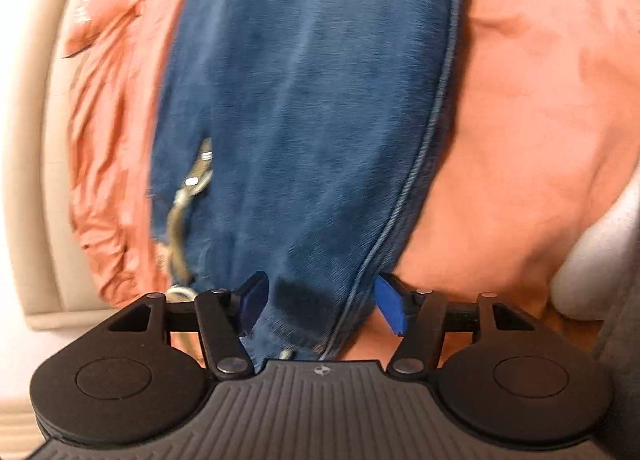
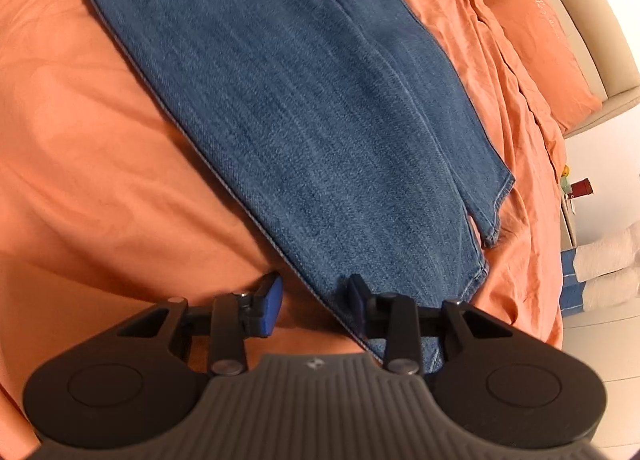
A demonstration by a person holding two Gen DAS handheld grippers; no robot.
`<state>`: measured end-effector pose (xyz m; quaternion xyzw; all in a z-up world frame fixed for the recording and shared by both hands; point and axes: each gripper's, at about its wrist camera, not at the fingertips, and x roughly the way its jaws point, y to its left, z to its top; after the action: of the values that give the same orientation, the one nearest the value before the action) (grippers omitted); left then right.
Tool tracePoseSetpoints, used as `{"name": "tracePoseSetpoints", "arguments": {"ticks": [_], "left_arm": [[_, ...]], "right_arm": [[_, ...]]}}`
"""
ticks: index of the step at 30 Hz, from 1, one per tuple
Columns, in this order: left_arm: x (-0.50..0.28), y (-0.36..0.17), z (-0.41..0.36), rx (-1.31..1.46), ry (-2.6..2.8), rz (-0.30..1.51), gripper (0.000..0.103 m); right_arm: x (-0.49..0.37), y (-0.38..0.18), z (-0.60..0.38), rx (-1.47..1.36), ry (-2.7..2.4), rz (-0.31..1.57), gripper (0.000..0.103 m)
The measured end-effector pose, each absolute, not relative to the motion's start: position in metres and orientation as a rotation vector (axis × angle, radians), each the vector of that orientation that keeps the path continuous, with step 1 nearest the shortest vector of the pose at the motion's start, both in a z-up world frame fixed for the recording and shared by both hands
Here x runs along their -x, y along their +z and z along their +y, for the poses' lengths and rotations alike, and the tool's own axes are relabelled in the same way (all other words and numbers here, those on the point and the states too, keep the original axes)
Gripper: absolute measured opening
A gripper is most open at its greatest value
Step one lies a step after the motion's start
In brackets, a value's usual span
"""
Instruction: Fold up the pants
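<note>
Bed [image 2: 100, 140] under an orange sheet, rumpled toward the far side; an orange pillow [image 2: 536, 40] lies by the beige headboard [image 2: 592, 20]. Pale floor and a small stand with oddments show past the bed's edge in the right wrist view.

Jeans [image 2: 304, 108] lie flat on the sheet, folded lengthwise, one leg on the other, hems [image 2: 492, 220] staggered near the bed's edge.

Right claw [image 2: 316, 300]: jaws part open, straddling the jeans' stitched side seam near the hem end. One pad [image 2: 272, 308] sits over bare sheet, the other over denim. Pads not seen pressing on the cloth.

Left claw [image 1: 320, 300]: jaws wide apart at the waist end, denim bunched up between them, the seamed edge running just inside the pad [image 1: 390, 306] on the picture's right. Neither pad presses the cloth. A metal clip on a cord [image 1: 188, 196] hangs along the jeans beside this claw. This view is motion-blurred.
</note>
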<state>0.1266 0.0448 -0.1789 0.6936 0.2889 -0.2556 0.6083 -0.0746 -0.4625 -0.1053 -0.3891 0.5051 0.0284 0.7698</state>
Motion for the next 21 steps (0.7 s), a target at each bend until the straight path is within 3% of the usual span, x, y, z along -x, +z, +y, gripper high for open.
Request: {"name": "tracePoseSetpoints", "arguments": {"ticks": [5,7,8,10,12,15,21], "left_arm": [[-0.139,-0.185,0.048,-1.597,-0.634,0.796,0.08],[-0.139,-0.191,0.048,-1.625,-0.642,0.789,0.079],[-0.139,-0.193,0.048,-1.626,-0.635,0.798,0.074],[-0.137,-0.193,0.046,-1.602,-0.578,0.803,0.033],[-0.139,-0.183,0.048,-1.533,-0.527,0.77,0.02],[-0.139,-0.163,0.051,-1.385,-0.441,0.72,0.013],[-0.156,-0.109,0.049,-1.07,-0.273,0.647,0.011]], "right_arm": [[0.076,-0.109,-0.466,0.845,0.03,1.105,0.028],[0.075,-0.112,-0.465,0.864,0.011,1.106,0.02],[0.075,-0.114,-0.464,0.886,-0.005,1.103,0.01],[0.076,-0.115,-0.461,0.911,-0.016,1.095,0.007],[0.077,-0.111,-0.46,0.93,-0.035,1.079,0.003],[0.078,-0.102,-0.459,0.934,-0.07,1.051,0.0],[0.073,-0.073,-0.455,0.92,-0.153,0.983,0.0]]}}
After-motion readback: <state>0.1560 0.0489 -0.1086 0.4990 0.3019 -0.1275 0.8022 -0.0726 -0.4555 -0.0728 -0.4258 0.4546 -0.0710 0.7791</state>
